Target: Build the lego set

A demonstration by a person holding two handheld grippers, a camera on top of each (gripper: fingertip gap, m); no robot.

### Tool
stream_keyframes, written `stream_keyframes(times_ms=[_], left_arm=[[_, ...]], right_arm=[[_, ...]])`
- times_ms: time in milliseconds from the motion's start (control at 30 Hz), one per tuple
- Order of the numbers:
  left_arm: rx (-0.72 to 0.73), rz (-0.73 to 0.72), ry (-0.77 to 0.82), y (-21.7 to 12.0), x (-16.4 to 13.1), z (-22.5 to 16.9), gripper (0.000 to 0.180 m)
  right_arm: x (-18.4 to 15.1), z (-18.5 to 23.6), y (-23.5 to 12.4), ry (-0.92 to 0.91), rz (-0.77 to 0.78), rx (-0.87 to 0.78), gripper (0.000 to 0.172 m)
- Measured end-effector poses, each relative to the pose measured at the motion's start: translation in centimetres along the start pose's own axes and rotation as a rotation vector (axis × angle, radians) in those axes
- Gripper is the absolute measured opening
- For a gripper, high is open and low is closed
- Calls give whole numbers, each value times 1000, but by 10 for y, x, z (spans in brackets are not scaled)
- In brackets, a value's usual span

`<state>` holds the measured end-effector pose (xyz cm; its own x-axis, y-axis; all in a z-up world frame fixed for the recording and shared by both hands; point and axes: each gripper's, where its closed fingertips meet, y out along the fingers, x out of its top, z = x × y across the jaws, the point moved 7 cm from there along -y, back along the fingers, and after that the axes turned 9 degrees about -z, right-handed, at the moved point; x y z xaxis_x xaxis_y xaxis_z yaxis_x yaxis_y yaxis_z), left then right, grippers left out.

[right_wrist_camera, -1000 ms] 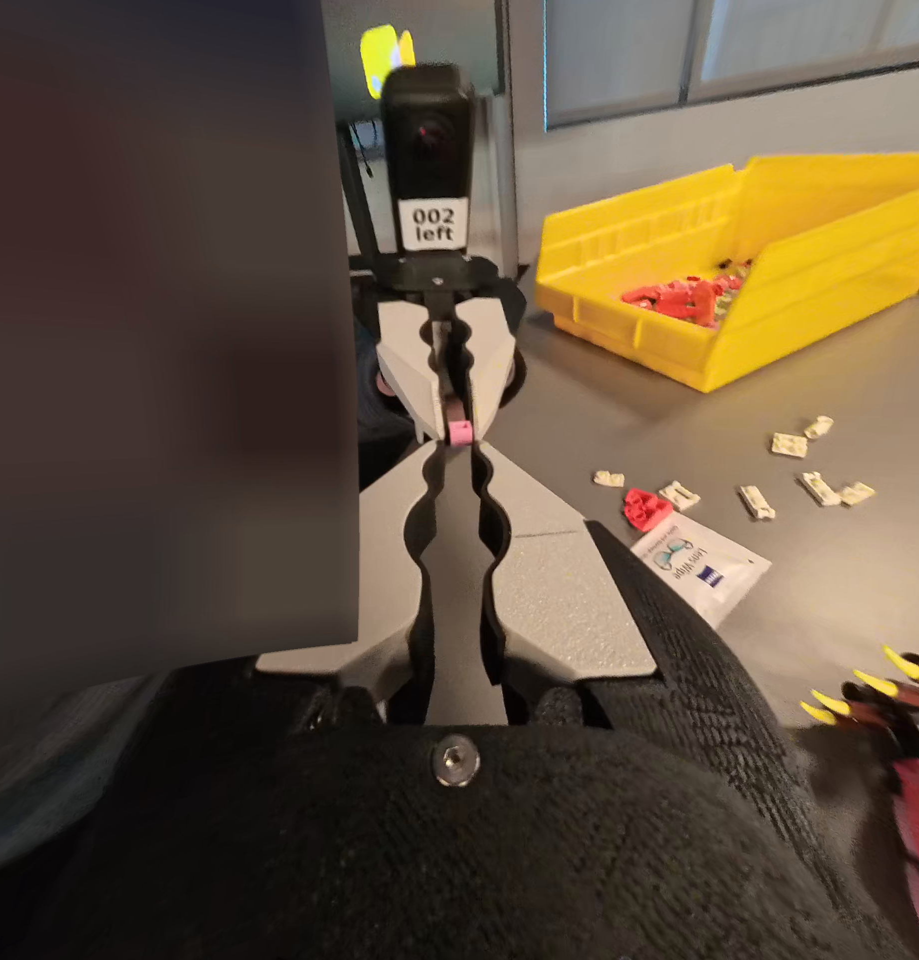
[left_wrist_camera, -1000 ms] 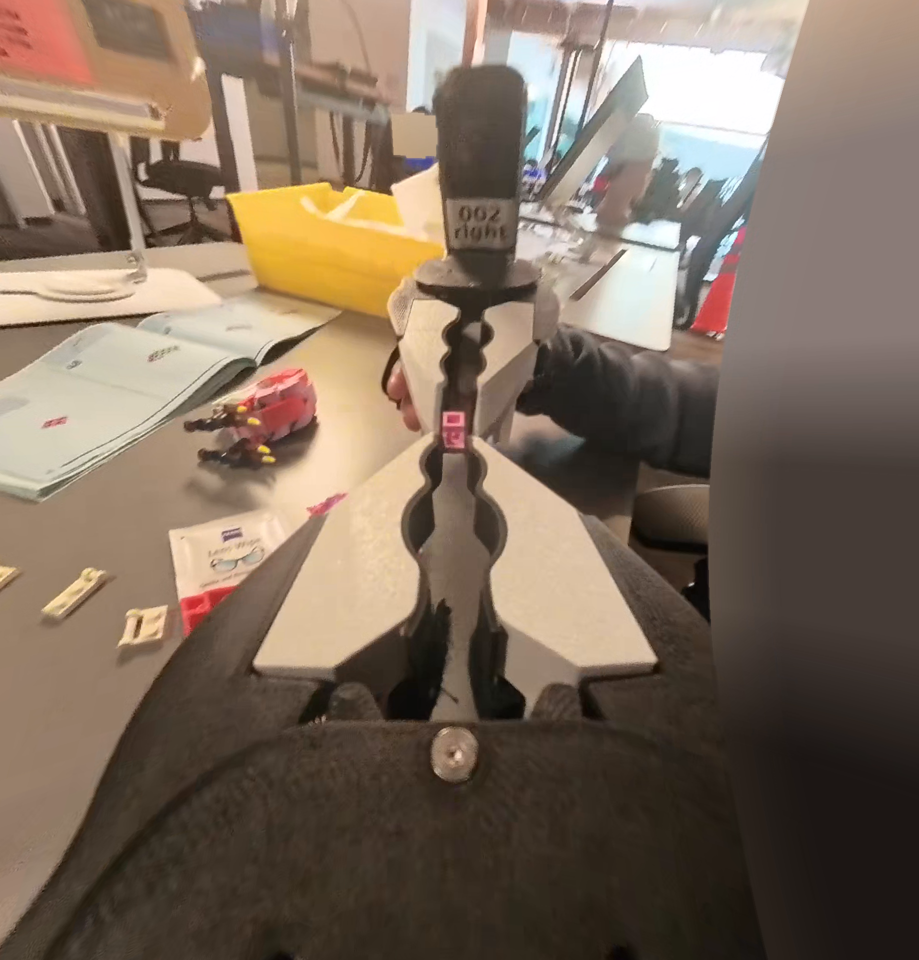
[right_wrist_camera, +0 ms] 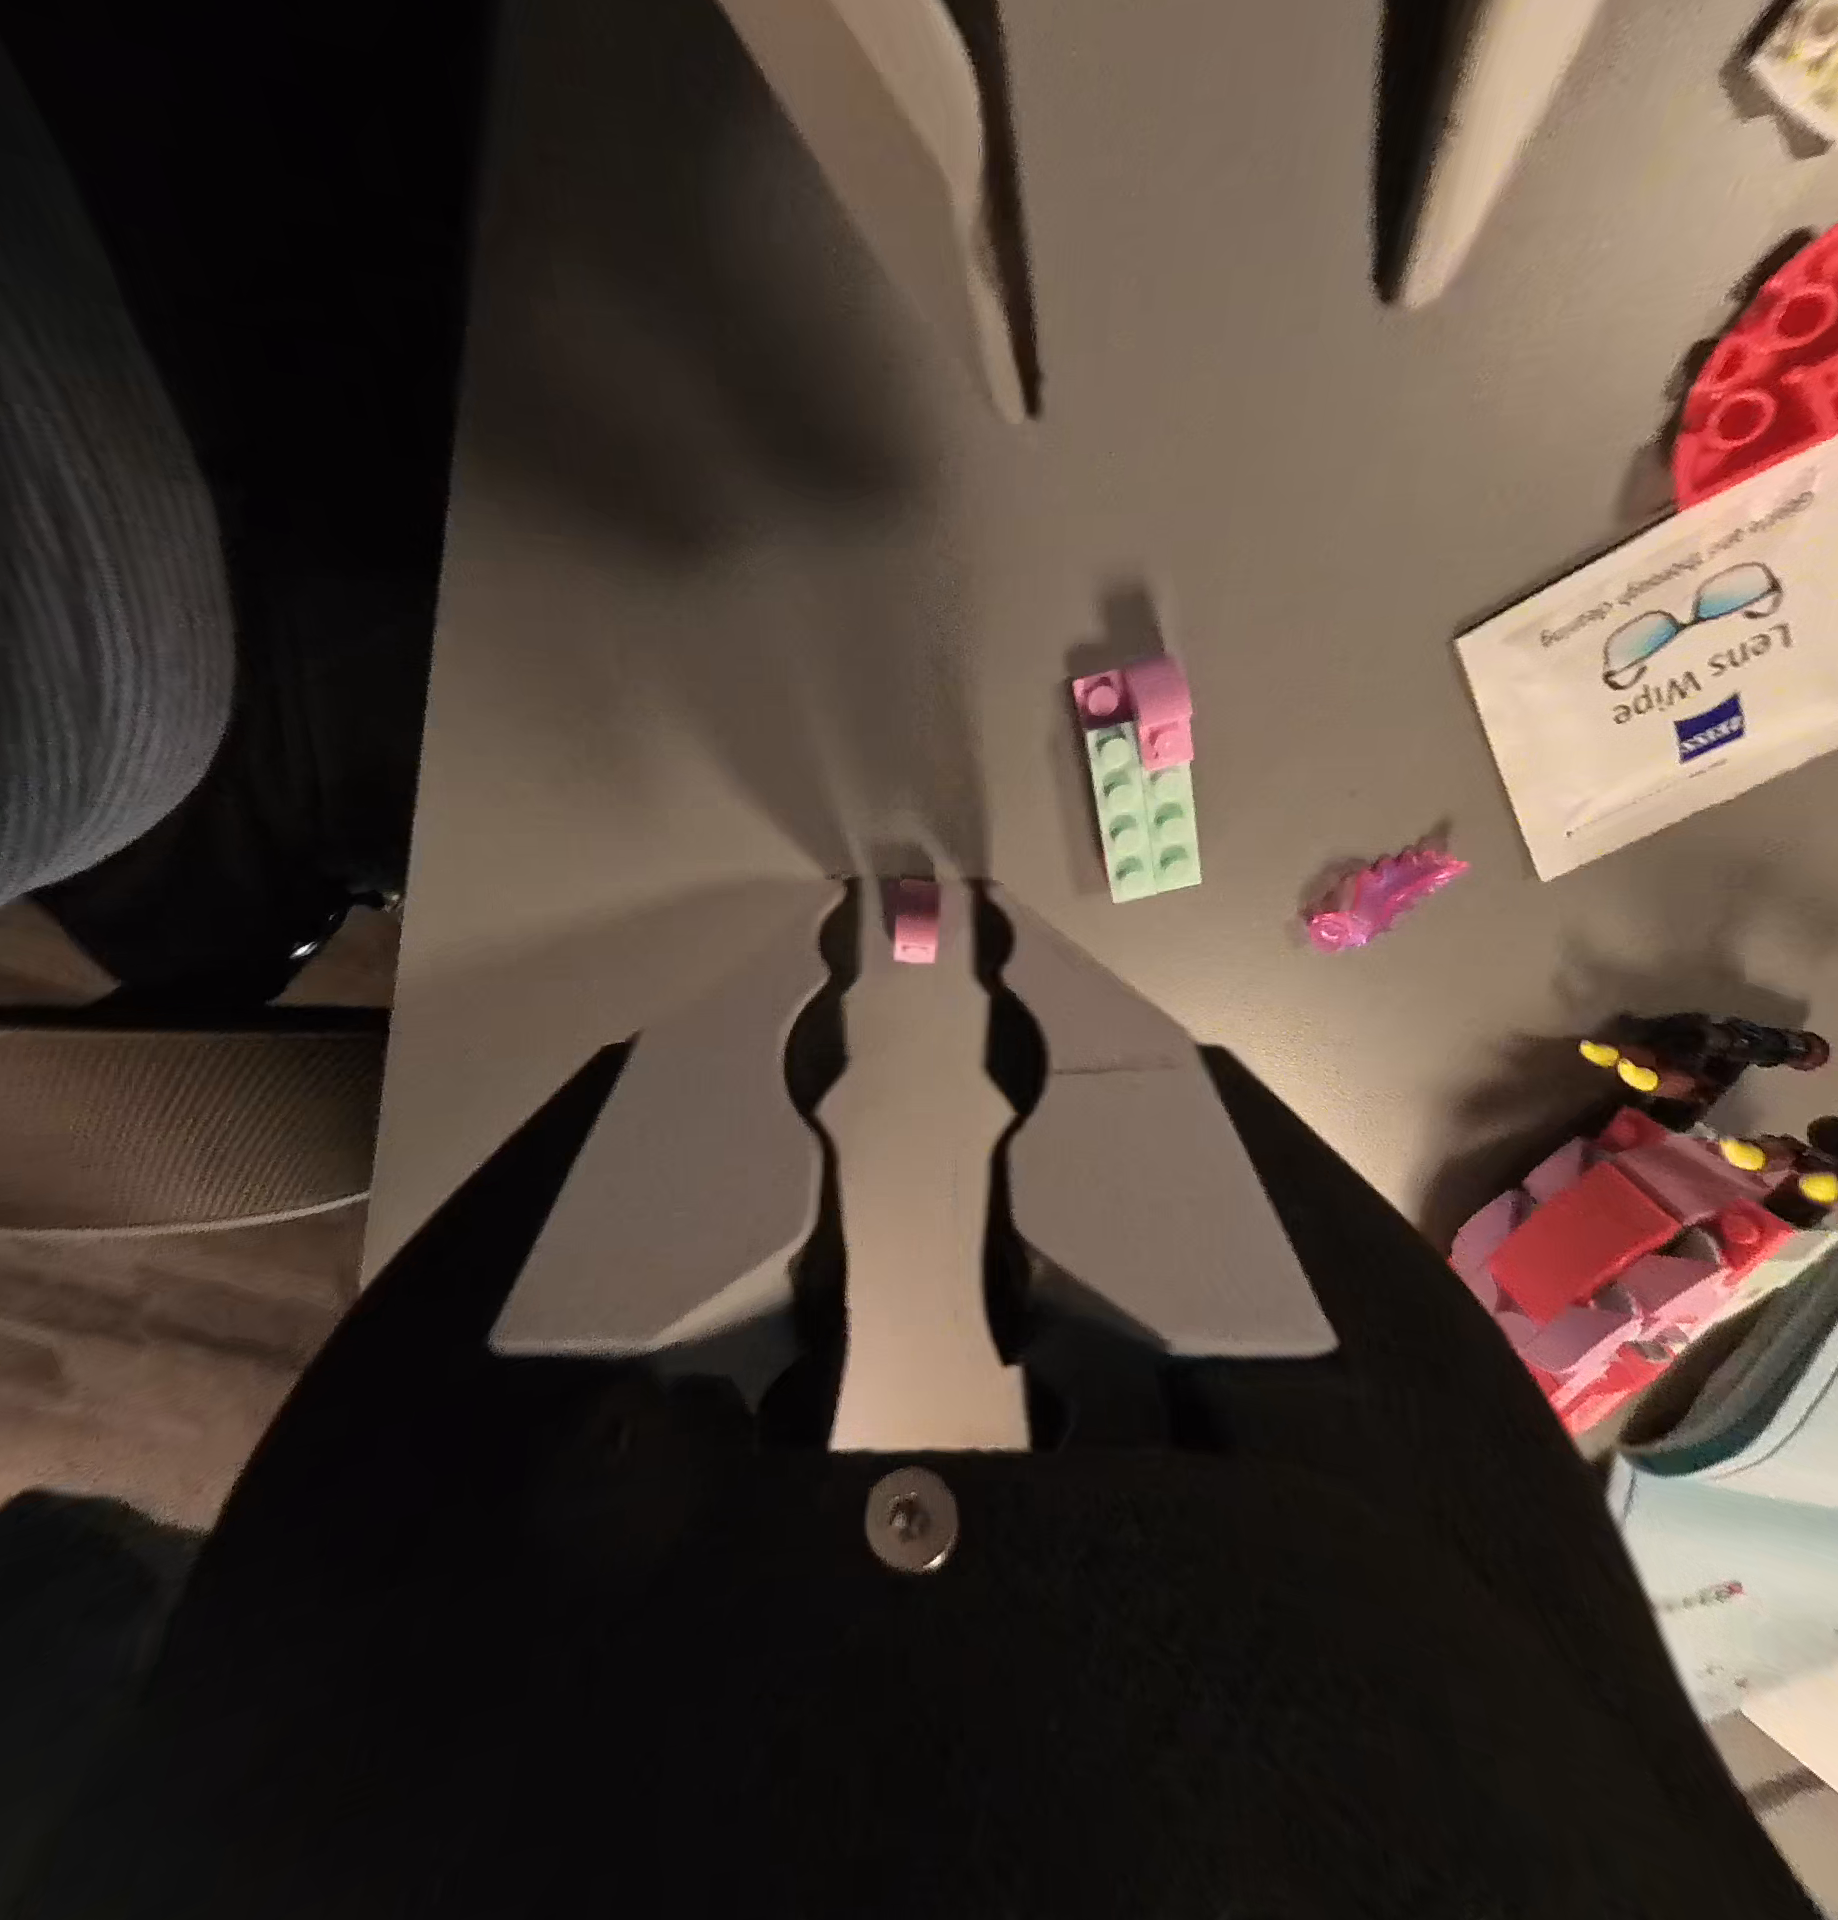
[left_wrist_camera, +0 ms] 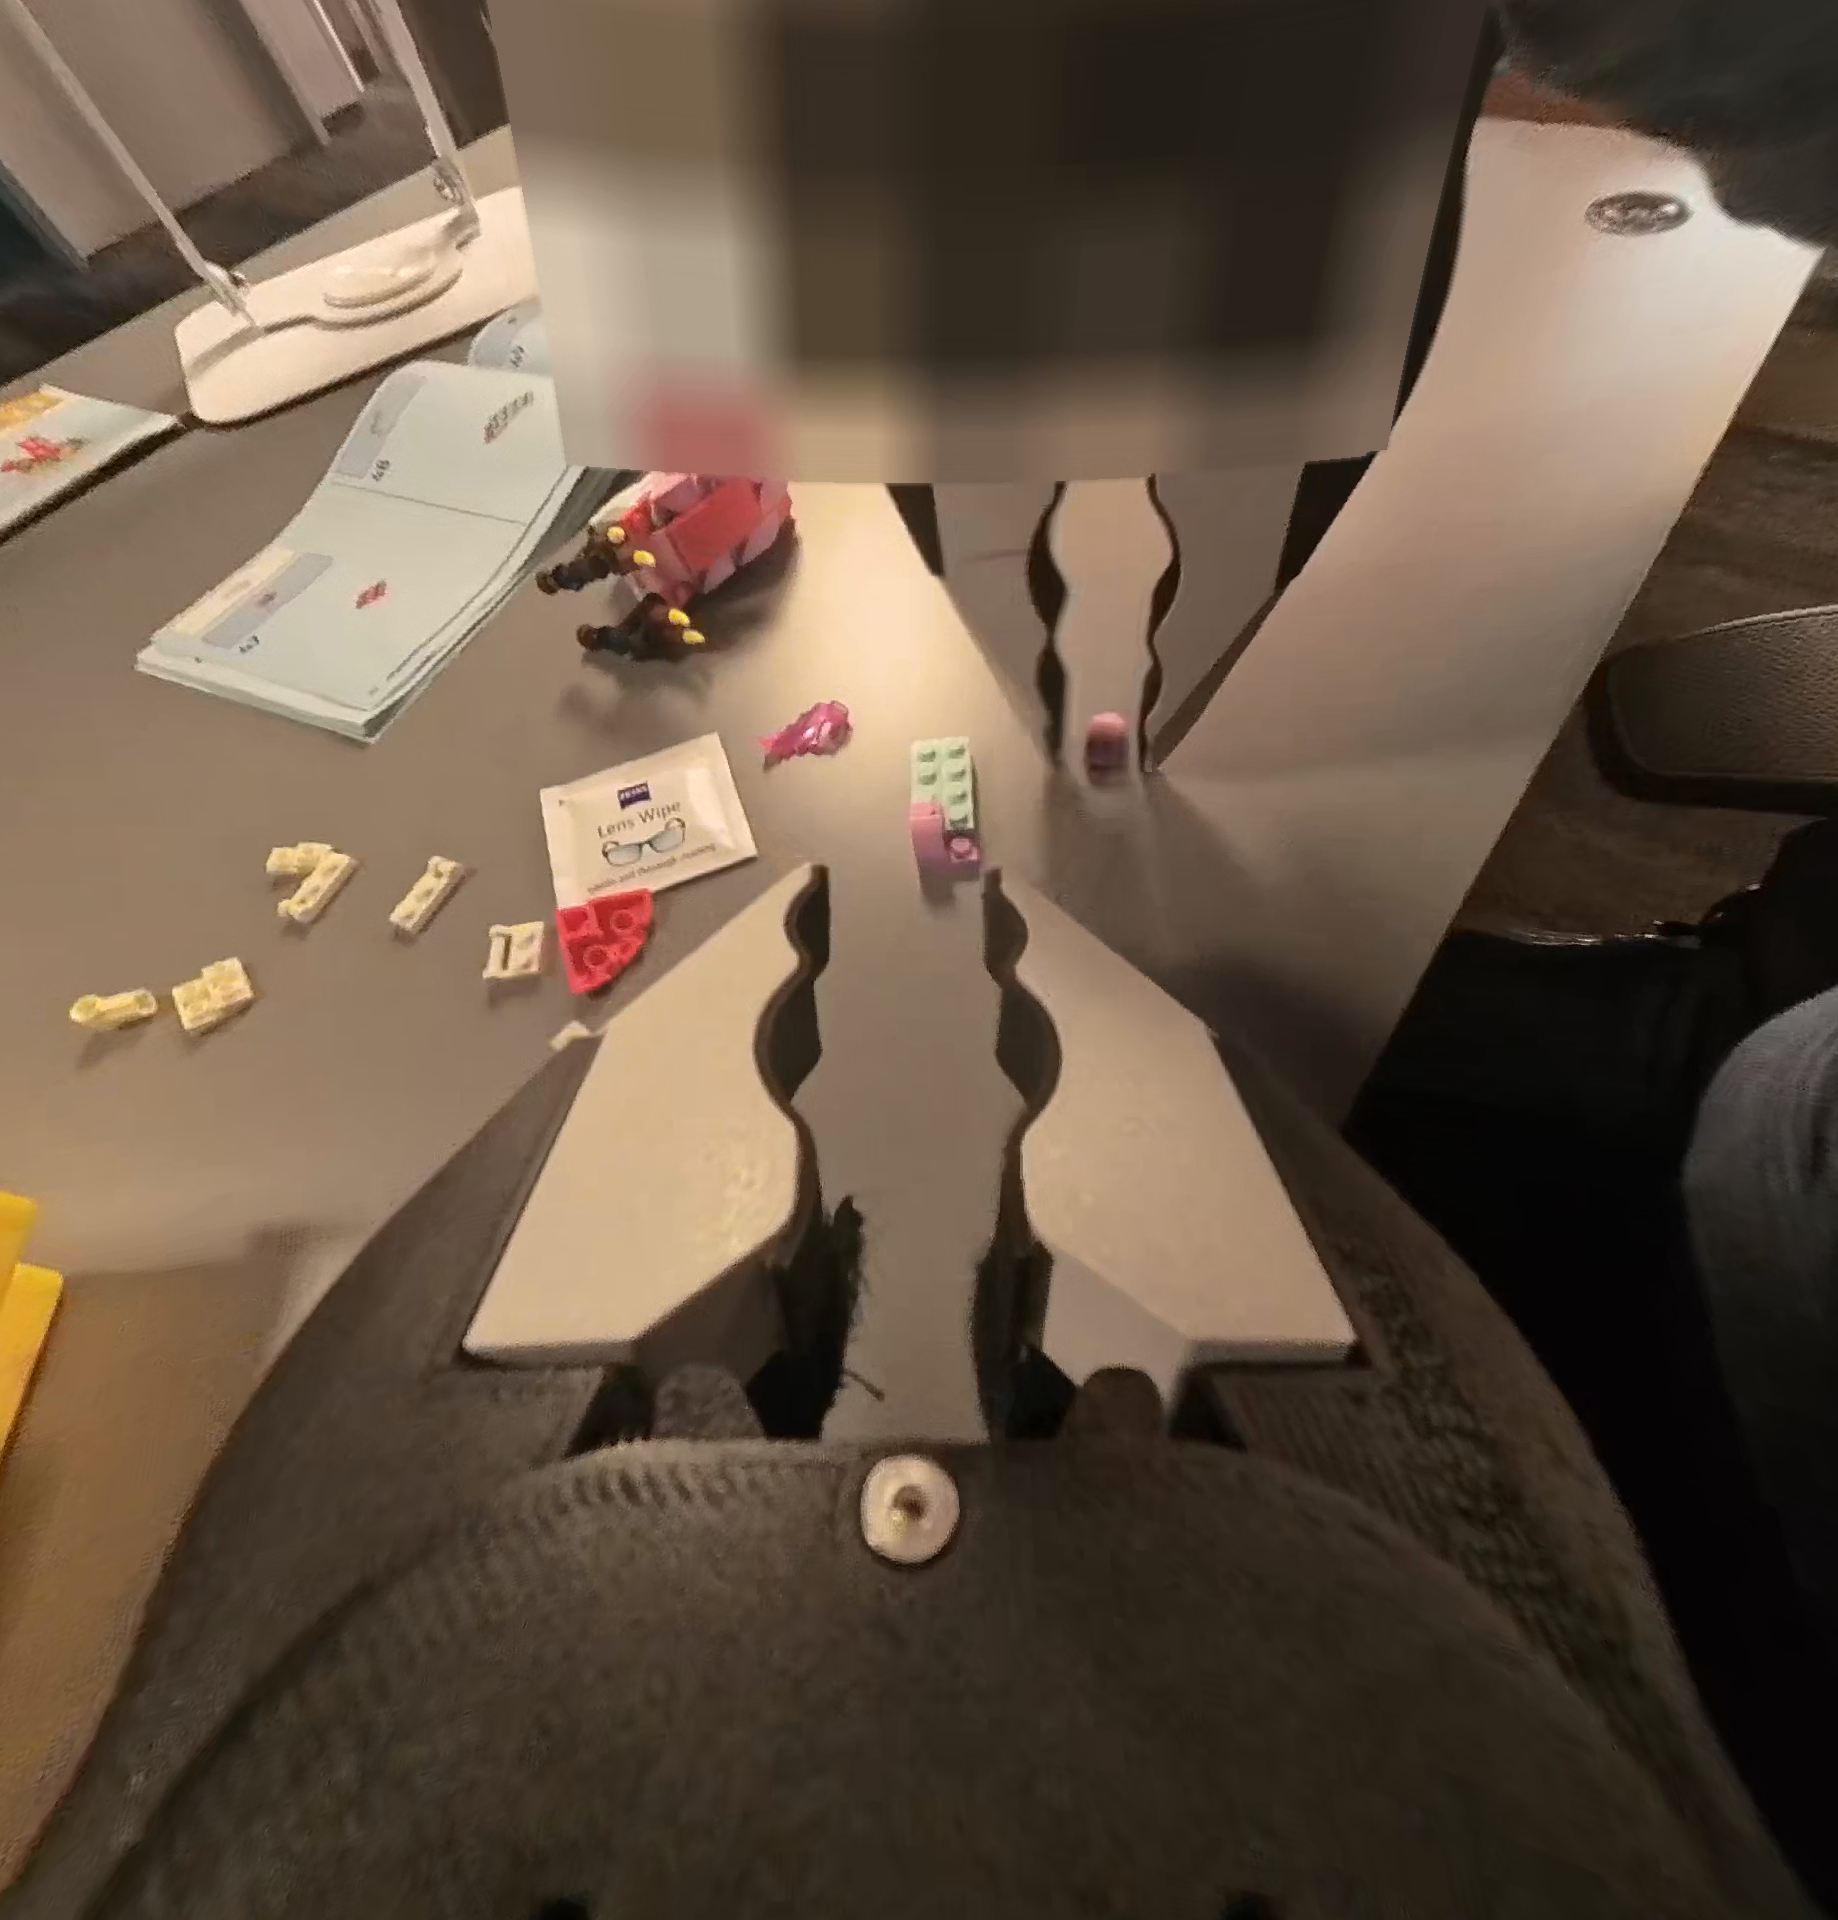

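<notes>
Left wrist view: the left gripper (left_wrist_camera: 907,894) is over the grey table (left_wrist_camera: 167,831) with its fingers apart and nothing between them. Just in front of the fingertips lies a mint-green brick (left_wrist_camera: 944,777) with lilac pieces on its near end. Farther off, the right gripper (left_wrist_camera: 1100,743) points down at the table, and a small pink brick (left_wrist_camera: 1104,740) stands between its tips. To the left lie a lens-wipe sachet (left_wrist_camera: 647,816), a red plate (left_wrist_camera: 601,940), several cream pieces (left_wrist_camera: 312,878), a translucent pink piece (left_wrist_camera: 809,729), a red and pink model (left_wrist_camera: 702,540) and an open booklet (left_wrist_camera: 375,582). Right wrist view: the right gripper (right_wrist_camera: 910,914) has its fingers at a narrow opening, and the small pink brick (right_wrist_camera: 913,923) sits between them on the table; a gap shows on both sides, so the pads do not press it. The mint-green brick (right_wrist_camera: 1152,810) lies just to the right, the translucent pink piece (right_wrist_camera: 1382,899) beyond it, and the sachet (right_wrist_camera: 1673,686) farther right.
</notes>
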<state>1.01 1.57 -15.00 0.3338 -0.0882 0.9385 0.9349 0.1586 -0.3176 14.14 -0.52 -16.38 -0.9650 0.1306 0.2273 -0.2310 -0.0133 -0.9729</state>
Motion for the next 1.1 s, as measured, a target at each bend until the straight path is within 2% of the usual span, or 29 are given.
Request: stream_keyframes(times_ms=[33,100,267,400,567,767,833,933,1033,1100], left_arm=[[-13,-7,-14,-1,-1,-2,29],[-42,-26,-31,-1,0,-6,29],[-61,-10,-59,11,1,-11,30],[-32,88,-144,35,-3,-3,43],[-74,168,-242,53,-7,1,36],[-55,276,-197,59,-12,-1,32],[-54,289,-192,61,-11,-1,18],[-11,291,-205,62,-9,6,15],[-17,206,-340,64,0,15,14],[-78,149,-452,67,7,16,14]], right_arm=[[-2,0,-2,0,-29,-16,34],[-12,1,-10,16,-116,-36,40],[-39,-17,-24,153,-488,-51,38],[-47,-28,-23,127,-686,-92,37],[-48,-32,-26,78,-884,-176,37],[-56,-25,-20,-92,-887,-425,38],[-56,-23,-19,-137,-891,-476,38],[-51,-16,-25,-261,-899,-609,39],[-47,-10,-26,-356,-840,-750,44],[-45,-12,-22,-424,-753,-879,45]])
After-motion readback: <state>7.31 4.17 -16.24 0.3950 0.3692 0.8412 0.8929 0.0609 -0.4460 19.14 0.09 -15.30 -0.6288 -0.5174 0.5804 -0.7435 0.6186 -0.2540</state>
